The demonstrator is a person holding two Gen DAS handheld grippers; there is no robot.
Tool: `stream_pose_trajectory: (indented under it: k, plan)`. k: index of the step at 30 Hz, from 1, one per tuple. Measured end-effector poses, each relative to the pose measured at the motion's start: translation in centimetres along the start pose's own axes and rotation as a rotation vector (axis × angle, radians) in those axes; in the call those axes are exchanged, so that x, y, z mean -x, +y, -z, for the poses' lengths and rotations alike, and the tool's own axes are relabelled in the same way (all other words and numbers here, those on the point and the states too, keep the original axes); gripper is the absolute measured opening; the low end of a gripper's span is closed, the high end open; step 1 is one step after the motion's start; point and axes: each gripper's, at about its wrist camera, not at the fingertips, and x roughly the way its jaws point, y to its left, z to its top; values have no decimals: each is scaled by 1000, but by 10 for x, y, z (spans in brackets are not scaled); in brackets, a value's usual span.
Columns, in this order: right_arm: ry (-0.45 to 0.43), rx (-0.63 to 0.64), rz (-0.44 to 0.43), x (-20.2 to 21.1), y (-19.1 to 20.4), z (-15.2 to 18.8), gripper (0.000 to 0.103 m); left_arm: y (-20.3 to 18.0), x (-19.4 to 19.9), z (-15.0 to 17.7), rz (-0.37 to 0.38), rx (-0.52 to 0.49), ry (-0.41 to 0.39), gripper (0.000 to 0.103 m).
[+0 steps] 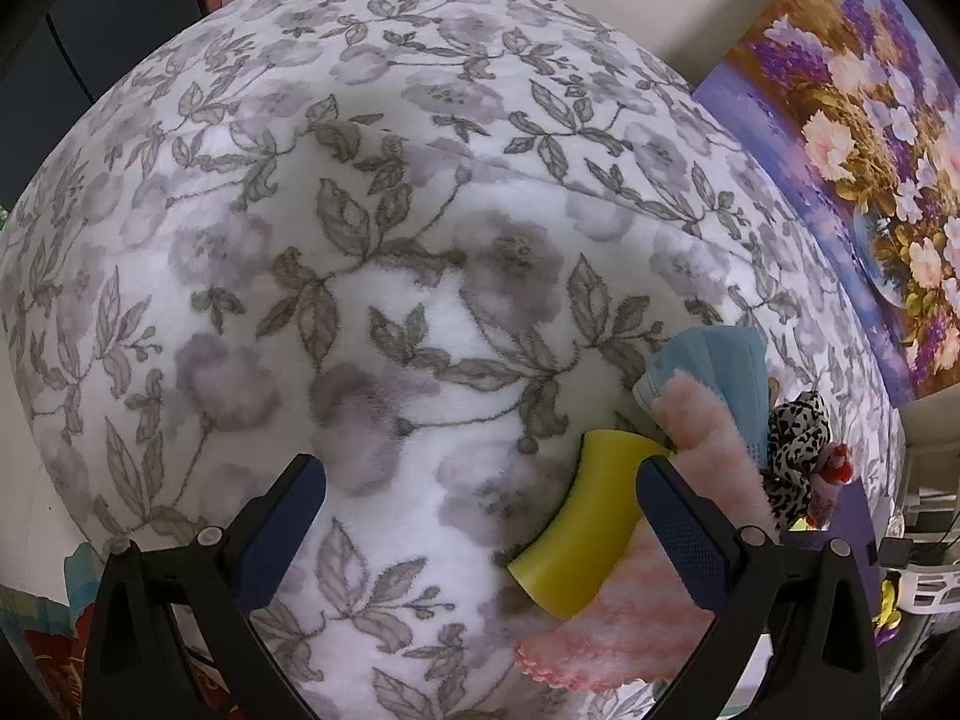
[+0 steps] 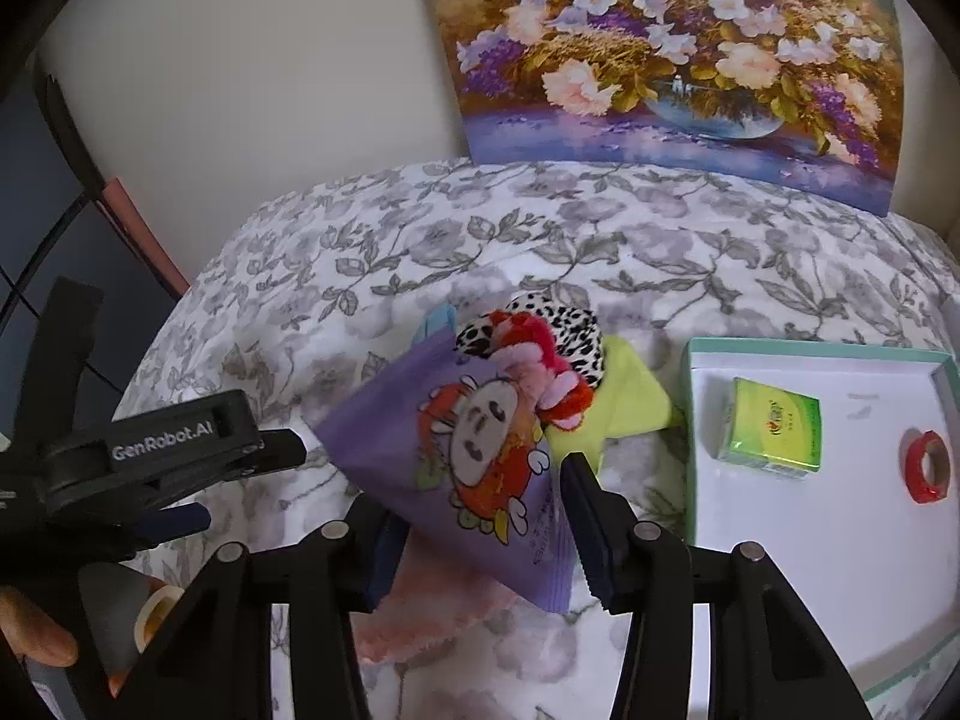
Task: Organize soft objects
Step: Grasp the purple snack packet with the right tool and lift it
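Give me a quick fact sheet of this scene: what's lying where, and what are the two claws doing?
surface: floral blanket
pile: purple cartoon pouch, leopard scrunchie, yellow-green cloth, pink towel, blue face mask, yellow sponge
tray: white tray holding green tissue pack and red tape roll
right gripper: straddling the pouch; contact unclear
left gripper: open, beside the sponge

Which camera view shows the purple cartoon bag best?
The right wrist view: the purple cartoon bag lies between the fingers, print fully visible. The left wrist view shows only a dark purple sliver beyond the leopard scrunchie.
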Motion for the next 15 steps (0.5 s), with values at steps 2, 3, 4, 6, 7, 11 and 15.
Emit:
stream_pose_trajectory:
  k: [2,3,4,6,7,11,15]
  plan:
    - [-9,-7,-1,6,-4,-1,45,-1,1,1,-1,-4,-3,103]
    - [-9,-13,0,7,-6,-2,42,-2,1,1,-1,-8,-6,103]
    - [-2,-24,-3,8,-10,-2,38,-4,2,2,-3,-13,-10,103]
    - [-1,-39,-12,9,-15,-1,36,-7,4,4,-5,-24,-16,103]
    - [3,-52,-11,9,-19,-1,35,-9,4,5,-8,-33,-18,103]
    - [5,-113,-28,9,-34,1,33,-16,5,8,-9,-60,-21,103]
    - [15,-155,-33,8,-44,2,32,-23,7,11,-6,-90,-22,103]
